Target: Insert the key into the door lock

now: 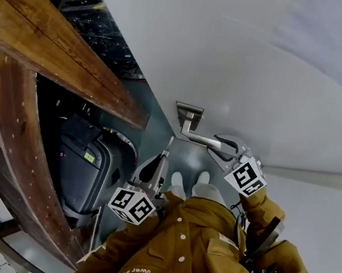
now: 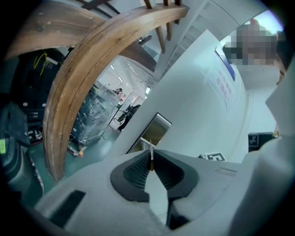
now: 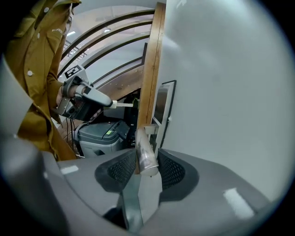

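A thin metal key [image 2: 151, 154] stands upright between the pads of my left gripper [image 2: 152, 166], which is shut on it. In the head view this left gripper [image 1: 164, 157] points at the white door's edge, just below the lock plate [image 1: 189, 113]. The metal latch plate [image 2: 152, 131] on the door's edge lies straight ahead of the key's tip. My right gripper [image 1: 227, 149] is at the free end of the silver door handle [image 1: 199, 138]. That handle [image 3: 145, 154] lies between the right gripper's [image 3: 146, 168] pads, which touch it on both sides.
The white door [image 1: 247, 61] fills the right side. Curved wooden beams [image 1: 58, 37] run along the left, with a grey machine [image 1: 83, 164] behind them. A wooden post [image 3: 150, 69] stands beside the door. The person's ochre jacket [image 1: 185, 250] is below the grippers.
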{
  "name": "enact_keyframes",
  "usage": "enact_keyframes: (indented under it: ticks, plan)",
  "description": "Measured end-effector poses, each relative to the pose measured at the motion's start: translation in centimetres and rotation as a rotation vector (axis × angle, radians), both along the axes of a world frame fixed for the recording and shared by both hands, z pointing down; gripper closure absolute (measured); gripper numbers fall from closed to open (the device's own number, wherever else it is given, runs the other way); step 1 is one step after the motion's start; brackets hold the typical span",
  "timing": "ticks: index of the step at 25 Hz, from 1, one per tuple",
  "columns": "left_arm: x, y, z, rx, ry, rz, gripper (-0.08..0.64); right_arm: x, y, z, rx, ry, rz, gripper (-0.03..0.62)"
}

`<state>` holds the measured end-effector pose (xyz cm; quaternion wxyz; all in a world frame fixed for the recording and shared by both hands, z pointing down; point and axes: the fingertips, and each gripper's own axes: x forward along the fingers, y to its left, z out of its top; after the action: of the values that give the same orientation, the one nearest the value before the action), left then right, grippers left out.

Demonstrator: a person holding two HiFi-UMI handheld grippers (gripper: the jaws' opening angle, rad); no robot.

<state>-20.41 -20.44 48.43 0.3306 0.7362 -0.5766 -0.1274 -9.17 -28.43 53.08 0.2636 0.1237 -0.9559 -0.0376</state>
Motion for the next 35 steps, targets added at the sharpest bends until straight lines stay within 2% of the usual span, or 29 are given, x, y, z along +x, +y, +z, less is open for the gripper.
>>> enact_keyframes:
  ticks: [6, 10, 14, 16, 18, 26, 35]
  plan:
    - [-1.7, -1.4, 6.8, -0.096, 0.319, -0.107, 0.532, -0.2, -0.2, -0.1, 0.015, -0.008, -0.018, 0.448]
    - [-1.2, -2.8, 10.5, -0.175, 0.359, -0.096, 0.532, -0.3, -0.4, -0.3, 0.027, -0.008, -0.024, 0.446]
    - [1.3, -4.3, 11.4, -0.157, 0.573, -0.06, 0.532, -0.3, -0.3, -0.3, 0.027, -0.006, -0.022, 0.446]
    - [2.3, -4.9, 11.0, -0.164, 0.702, -0.077, 0.532, -0.3, -0.3, -0.3, 0.025, -0.006, -0.023, 0.446]
    - [2.7, -5.6, 10.9, -0.163, 0.779, -0.087, 0.532, -0.2, -0.3, -0.4, 0.025, -0.005, -0.022, 0.446]
    - [3.0, -6.9, 11.3, -0.143, 0.822, -0.072, 0.532, -0.3, -0.3, -0.4, 0.025, -0.004, -0.028, 0.448]
    - [2.9, -6.7, 11.3, -0.131, 0.879, -0.093, 0.532, -0.3, -0.2, -0.3, 0.02, -0.002, -0.024, 0.446]
